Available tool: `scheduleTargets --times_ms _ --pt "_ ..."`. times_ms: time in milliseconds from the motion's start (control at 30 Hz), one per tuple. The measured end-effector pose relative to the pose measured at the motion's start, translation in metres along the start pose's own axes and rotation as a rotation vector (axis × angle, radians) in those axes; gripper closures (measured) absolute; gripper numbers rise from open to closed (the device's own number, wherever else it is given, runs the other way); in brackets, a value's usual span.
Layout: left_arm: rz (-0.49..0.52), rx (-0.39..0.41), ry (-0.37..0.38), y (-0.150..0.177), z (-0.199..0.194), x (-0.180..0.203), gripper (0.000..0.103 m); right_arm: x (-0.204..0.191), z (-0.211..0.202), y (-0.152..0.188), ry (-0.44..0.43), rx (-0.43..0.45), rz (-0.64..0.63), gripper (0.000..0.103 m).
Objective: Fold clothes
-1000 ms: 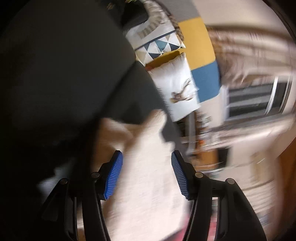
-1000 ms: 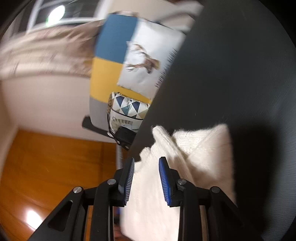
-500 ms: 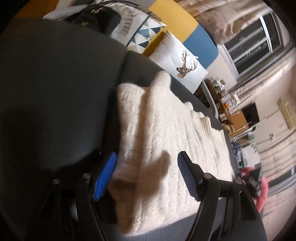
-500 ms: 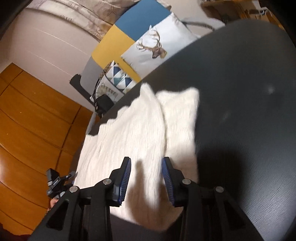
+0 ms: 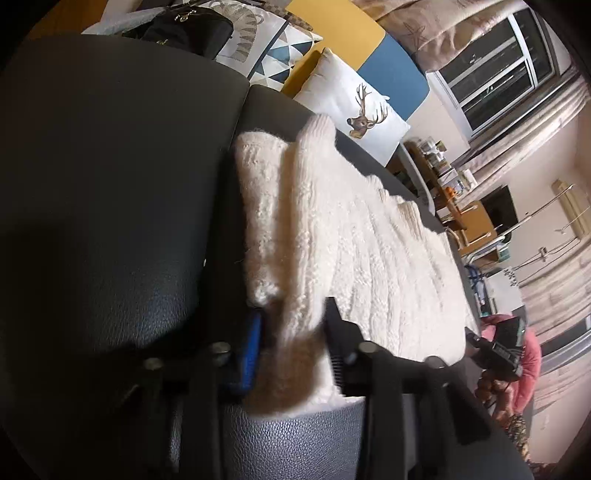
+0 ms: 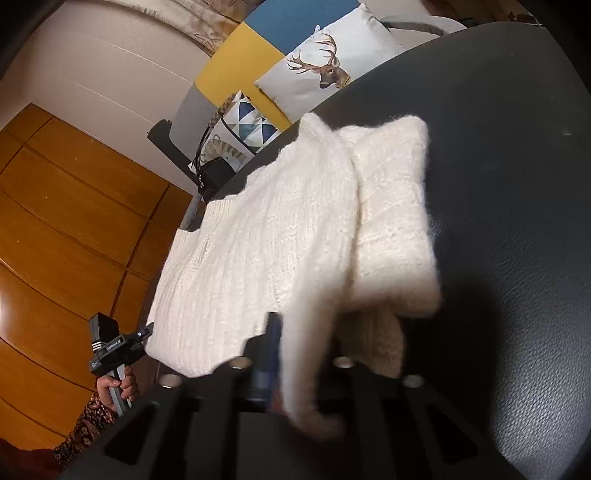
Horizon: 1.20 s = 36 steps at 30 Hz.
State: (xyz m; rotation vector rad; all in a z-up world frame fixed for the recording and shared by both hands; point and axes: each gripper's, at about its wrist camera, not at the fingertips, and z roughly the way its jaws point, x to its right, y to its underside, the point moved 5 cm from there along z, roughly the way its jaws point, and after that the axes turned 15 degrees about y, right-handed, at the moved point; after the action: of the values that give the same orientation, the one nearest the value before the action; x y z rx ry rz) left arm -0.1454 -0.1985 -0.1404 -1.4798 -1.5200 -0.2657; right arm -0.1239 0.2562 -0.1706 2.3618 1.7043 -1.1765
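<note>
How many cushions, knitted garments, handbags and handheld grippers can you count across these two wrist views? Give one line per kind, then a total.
Cushions: 3, namely the deer cushion, the triangle-pattern cushion and the grey-print cushion
Knitted garments: 1, the cream sweater
Handbags: 1, the black bag
Grippers: 2, the left gripper and the right gripper
Total: 7

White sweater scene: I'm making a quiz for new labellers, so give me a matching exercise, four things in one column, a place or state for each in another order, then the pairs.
Things:
1. white sweater
2. deer cushion
3. left gripper
4. black bag

Places or states:
A. beyond the far edge of the dark surface, against yellow and blue panels
B. spread on the dark leather-like surface
C. beside the triangle-patterned cushion
D. jaws closing, with sweater fabric between them

Pairs: 1-B, 2-A, 3-D, 4-C
</note>
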Motion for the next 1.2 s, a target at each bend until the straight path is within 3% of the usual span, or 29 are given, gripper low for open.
scheduleTargets --times_ms 100,300,433,567,633,667,767,900,967,1033,1100,1200 --pt "0.009 0.062 0.052 0.002 -0.020 0.009 0.089 -0.003 -0.016 -0.004 -0.056 0.034 0.026 0.097" --pt "0.050 -0.013 0.073 0.023 -0.030 0.020 0.092 -0.006 -0.034 0.001 -0.075 0.011 0.017 0.097" --pt "0.029 -0.003 0.121 0.042 -0.046 0.021 0.093 0.003 -0.048 0.009 -0.127 0.024 0.068 0.097" --pt "0.030 -0.085 0.099 0.066 -0.040 0.022 0.094 0.016 -0.031 0.027 -0.023 -0.077 0.056 0.095" --pt "0.034 -0.111 0.089 0.076 -0.040 0.024 0.094 0.022 -0.025 0.035 -0.006 -0.100 0.077 0.090" --pt "0.031 -0.110 0.085 0.080 -0.043 0.024 0.094 0.023 -0.025 0.037 0.005 -0.086 0.086 0.083" --pt "0.048 -0.066 0.056 0.082 -0.049 0.027 0.091 0.023 -0.030 0.039 -0.009 -0.053 0.102 0.080" --pt "0.020 -0.038 0.074 0.085 -0.048 0.028 0.078 0.021 -0.035 0.042 -0.016 -0.049 0.089 0.077" --pt "0.019 -0.042 0.070 0.086 -0.045 0.028 0.076 0.017 -0.038 0.046 -0.015 -0.049 0.042 0.080" --pt "0.042 -0.058 0.034 0.085 -0.040 0.030 0.087 0.008 -0.041 0.045 0.014 -0.047 -0.006 0.095" --pt "0.026 -0.076 0.045 0.081 -0.036 0.032 0.095 0.006 -0.044 0.043 0.038 -0.070 0.015 0.096" --pt "0.069 -0.124 0.033 0.083 -0.038 0.036 0.097 0.009 -0.060 0.040 0.016 -0.043 0.064 0.097"
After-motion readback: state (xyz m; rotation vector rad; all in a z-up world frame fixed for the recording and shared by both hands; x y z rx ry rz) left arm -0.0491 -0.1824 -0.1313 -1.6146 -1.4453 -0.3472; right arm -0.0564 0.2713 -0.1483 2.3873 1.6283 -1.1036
